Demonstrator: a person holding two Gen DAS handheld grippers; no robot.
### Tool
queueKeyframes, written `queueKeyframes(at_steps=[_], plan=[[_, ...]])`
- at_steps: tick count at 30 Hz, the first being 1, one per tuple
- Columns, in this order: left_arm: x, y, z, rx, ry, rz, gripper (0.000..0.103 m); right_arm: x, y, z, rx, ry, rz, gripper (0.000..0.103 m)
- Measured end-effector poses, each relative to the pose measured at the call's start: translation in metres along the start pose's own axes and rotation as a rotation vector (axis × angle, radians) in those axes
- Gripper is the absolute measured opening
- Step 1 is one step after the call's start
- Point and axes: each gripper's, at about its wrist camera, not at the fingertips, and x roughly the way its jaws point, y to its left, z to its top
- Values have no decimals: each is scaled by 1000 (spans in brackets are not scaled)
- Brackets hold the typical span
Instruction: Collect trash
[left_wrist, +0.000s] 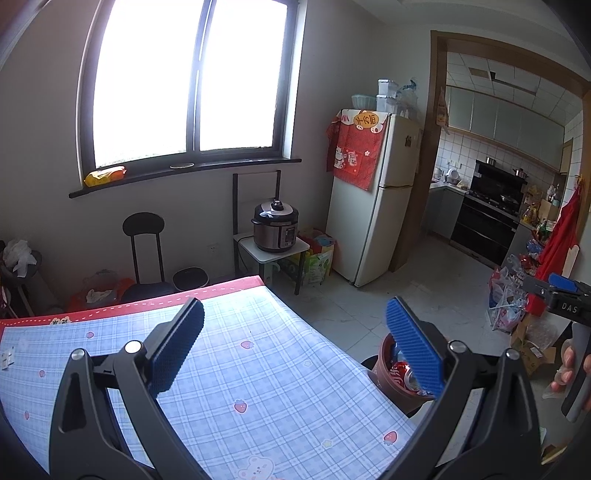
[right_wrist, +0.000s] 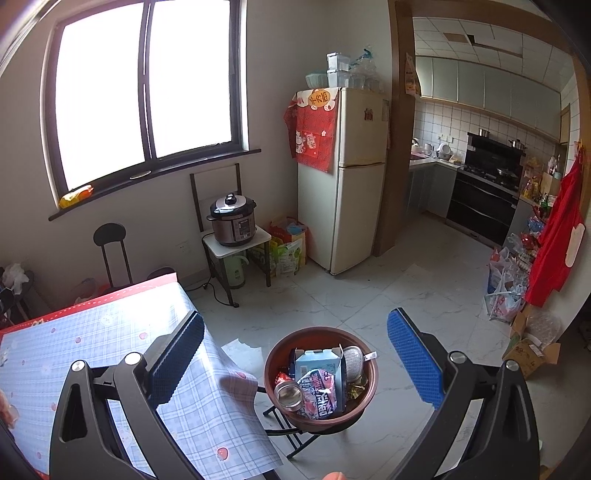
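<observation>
A brown round bin stands on a small folding stool just off the table's right edge. It holds a light blue carton, a drink can, a crumpled printed wrapper and other scraps. My right gripper hangs open above the bin, nothing between its blue pads. My left gripper is open over the checked tablecloth, empty. The bin shows past its right finger. The right gripper's body and a hand appear at the far right of the left wrist view.
A stool with a pressure cooker, a fridge and bags on the floor stand beyond the table. A black chair sits under the window. Boxes and plastic bags line the right wall by the kitchen doorway.
</observation>
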Motion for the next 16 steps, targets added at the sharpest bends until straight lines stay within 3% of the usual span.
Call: queueKeyframes(at_steps=[16], plan=[[8,0,-1,-16,12,3,97,3,-3,-3,4,11,-10,97]])
